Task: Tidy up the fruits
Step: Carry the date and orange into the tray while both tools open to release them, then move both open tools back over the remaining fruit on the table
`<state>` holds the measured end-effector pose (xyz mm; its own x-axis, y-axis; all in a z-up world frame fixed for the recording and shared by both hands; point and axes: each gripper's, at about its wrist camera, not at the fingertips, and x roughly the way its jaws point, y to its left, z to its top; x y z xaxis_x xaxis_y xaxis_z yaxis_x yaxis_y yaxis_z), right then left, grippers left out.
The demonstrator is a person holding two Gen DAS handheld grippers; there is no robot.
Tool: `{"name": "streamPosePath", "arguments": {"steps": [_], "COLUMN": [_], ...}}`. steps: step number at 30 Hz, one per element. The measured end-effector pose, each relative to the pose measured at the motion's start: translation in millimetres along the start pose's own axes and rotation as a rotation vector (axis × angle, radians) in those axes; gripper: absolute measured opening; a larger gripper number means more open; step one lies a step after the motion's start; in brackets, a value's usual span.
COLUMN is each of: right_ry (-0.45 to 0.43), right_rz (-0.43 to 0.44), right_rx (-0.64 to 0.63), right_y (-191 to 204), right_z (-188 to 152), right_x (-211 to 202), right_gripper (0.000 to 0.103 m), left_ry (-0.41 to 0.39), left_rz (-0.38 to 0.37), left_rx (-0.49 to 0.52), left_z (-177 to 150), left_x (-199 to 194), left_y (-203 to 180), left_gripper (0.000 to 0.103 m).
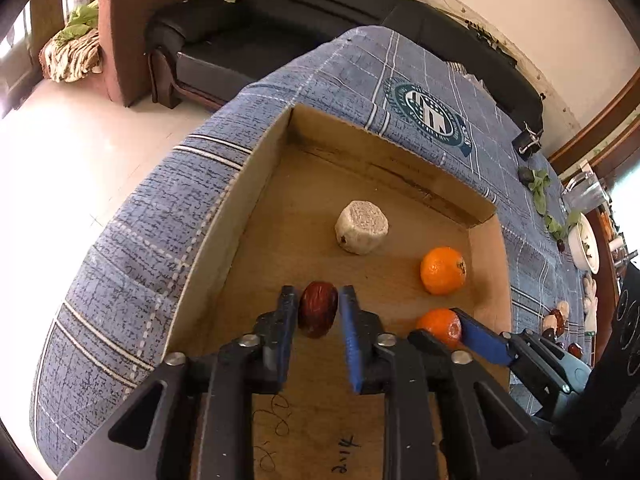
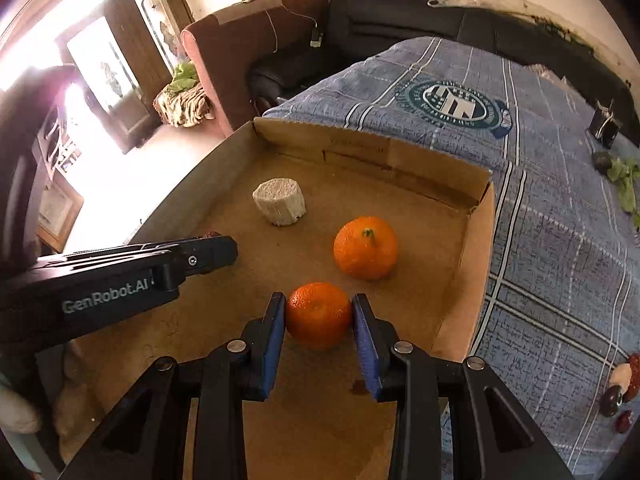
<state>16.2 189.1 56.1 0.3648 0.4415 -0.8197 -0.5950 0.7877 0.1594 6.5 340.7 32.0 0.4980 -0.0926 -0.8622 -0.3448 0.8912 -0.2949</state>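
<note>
Red date (image 1: pixel 318 309) between slightly parted left jaws.

The cardboard tray (image 1: pixel 256 184) carries four items on its floor. A dark red, wrinkled jujube (image 1: pixel 318 309) lies toward the near left edge. A small orange tangerine (image 2: pixel 319 315) sits toward the near right edge. A larger tangerine (image 2: pixel 366 248), stem up, rests just beyond it, near the right wall. A pale, rough-surfaced, stubby cylindrical fruit piece (image 2: pixel 280 201) stands toward the far wall.
</note>
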Motion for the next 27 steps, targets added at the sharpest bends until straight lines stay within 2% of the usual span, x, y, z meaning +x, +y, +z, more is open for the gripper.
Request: {"name": "streamPosePath", "arguments": {"steps": [1,2,4,5,8,10,12,13,16,20,27], "right_ry": [-0.006,-0.013,-0.035,-0.053,-0.098,-0.146,-0.191,-0.213,-0.275,-0.321,-0.374], "right_rz": [0.002,-0.003,-0.008,0.001,0.008,0.003,0.006,0.011,-0.003,-0.031,-0.069], "right_rx": [-0.007,-0.011,-0.013,-0.013,-0.018,-0.010,0.019,0.039,0.104,0.187,0.275], "right_y": [1.4,2.1,3.7,4.6,8.4,9.3,8.8,7.3,1.3,-13.8,-37.7], "right_z": [-0.9,0.3,-0.1,-2.7,-10.4,-21.4,-35.7,-43.5,-70.4,-103.2,-143.2], "right_x": [-1.2,-2.7,-9.3,-16.2,-37.1,-57.9,-77.6,-86.6,-111.5,-136.5,-173.5], "right_gripper": [0.039,0.040,0.056,0.059,0.059,0.059,0.060,0.064,0.068,0.068,0.067], "left_ry": [-0.012,-0.025,-0.057,-0.077,-0.149,-0.252,-0.338,-0.376,-0.458,-0.509,-0.512], "left_rz": [0.008,0.014,0.022,0.020,0.034,0.103,0.140,0.140,0.143,0.149,0.142], "left_rx": [-0.002,-0.002,0.001,0.006,0.026,0.070,0.107,0.108,0.093,0.100,0.181], "left_z": [-0.5,-1.5,-5.1,-7.4,-16.3,-28.9,-43.5,-52.5,-81.7,-113.2,-135.8], "left_x": [-3.0,-6.2,-17.3,-24.8,-50.5,-78.9,-104.0,-116.9,-147.7,-167.8,-174.5], "left_y": [1.1,0.6,-1.4,-3.0,-10.2,-20.6,-30.6,-33.8,-42.4,-58.7,-94.7], "left_gripper": [0.034,0.035,0.036,0.037,0.043,0.045,0.058,0.066,0.070,0.071,0.071]}}
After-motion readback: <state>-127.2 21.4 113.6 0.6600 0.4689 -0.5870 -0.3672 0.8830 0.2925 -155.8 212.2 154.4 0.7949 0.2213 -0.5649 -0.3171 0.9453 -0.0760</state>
